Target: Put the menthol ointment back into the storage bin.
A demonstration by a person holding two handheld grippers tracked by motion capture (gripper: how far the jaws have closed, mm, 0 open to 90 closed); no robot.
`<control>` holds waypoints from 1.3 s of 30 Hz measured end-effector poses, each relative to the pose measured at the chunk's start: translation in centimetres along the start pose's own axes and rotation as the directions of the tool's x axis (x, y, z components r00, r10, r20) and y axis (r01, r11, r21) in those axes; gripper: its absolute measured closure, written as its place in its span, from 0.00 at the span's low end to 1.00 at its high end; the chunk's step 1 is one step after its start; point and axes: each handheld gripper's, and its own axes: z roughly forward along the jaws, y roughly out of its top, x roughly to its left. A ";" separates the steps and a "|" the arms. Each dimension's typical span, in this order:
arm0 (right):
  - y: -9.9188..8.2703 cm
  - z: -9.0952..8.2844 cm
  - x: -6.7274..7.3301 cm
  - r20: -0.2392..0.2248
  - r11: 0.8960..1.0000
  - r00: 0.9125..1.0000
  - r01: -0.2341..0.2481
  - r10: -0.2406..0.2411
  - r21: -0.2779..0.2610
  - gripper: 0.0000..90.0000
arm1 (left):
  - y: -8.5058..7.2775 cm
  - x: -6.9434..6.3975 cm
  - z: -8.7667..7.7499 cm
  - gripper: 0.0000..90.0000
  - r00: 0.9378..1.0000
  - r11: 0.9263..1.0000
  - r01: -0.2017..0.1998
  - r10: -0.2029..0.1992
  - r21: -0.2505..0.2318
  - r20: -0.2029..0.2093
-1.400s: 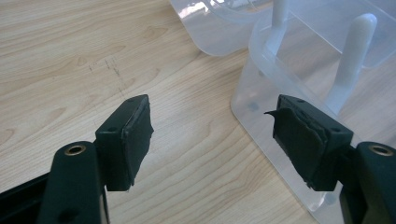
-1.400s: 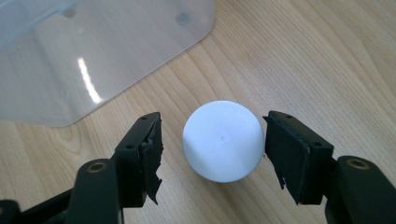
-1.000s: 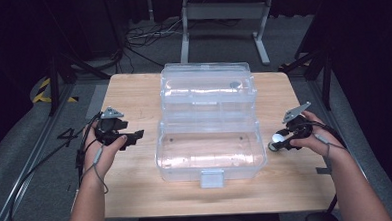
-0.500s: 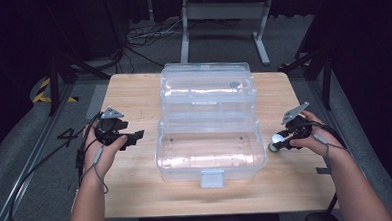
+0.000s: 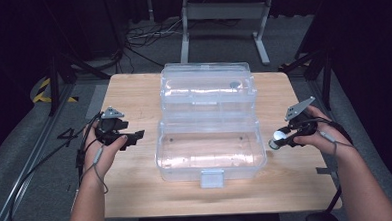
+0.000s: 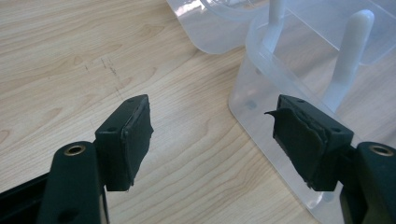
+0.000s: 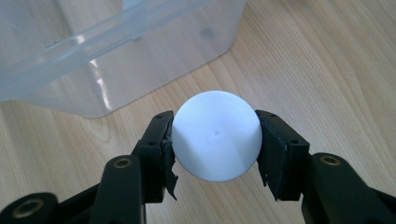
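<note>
Lying open mid-table, the clear plastic box is showing a bare near compartment; the right gripper, just right of it, is clamping a white ball; the left gripper is resting spread wide at its left.

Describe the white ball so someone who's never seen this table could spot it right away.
Start at the clear plastic box standing open in the middle of the wooden table. Just off its right end, the right gripper has its jaws shut on the smooth white ball. It is the one round, opaque white thing beside see-through plastic.
</note>
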 end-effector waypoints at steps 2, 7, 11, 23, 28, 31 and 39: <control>0.2 -0.4 0.2 0.001 1.000 1.000 0.013 -0.013 0.001 0.56 | 0.0 0.0 0.0 0.32 1.000 1.000 0.001 -0.001 0.000 0.000; 0.8 -1.3 0.7 -0.007 0.999 0.999 0.052 -0.052 0.003 0.56 | 0.0 0.0 0.0 0.32 1.000 1.000 -0.001 0.001 0.001 0.002; 1.3 -2.0 1.1 -0.010 0.997 0.997 0.080 -0.080 -0.006 0.56 | 0.0 0.0 0.0 0.32 1.000 1.000 -0.002 0.002 0.001 0.004; 2.4 -3.3 2.1 -0.015 0.995 0.995 0.102 -0.102 -0.020 0.56 | 0.0 0.0 0.0 0.32 1.000 1.000 -0.003 0.003 0.005 0.005; 2.9 -3.7 2.6 -0.024 0.992 0.992 0.123 -0.123 -0.024 0.56 | 0.0 0.0 0.0 0.32 1.000 1.000 -0.004 0.004 0.005 0.005; 3.2 -3.9 2.9 -0.039 0.992 0.992 0.122 -0.123 -0.030 0.56 | 0.0 0.0 0.0 0.32 1.000 1.000 -0.004 0.004 0.005 0.006; 4.3 -4.5 4.0 -0.052 0.987 0.987 0.153 -0.155 -0.048 0.56 | 0.1 0.0 0.0 0.32 1.000 1.000 -0.003 0.003 0.007 0.007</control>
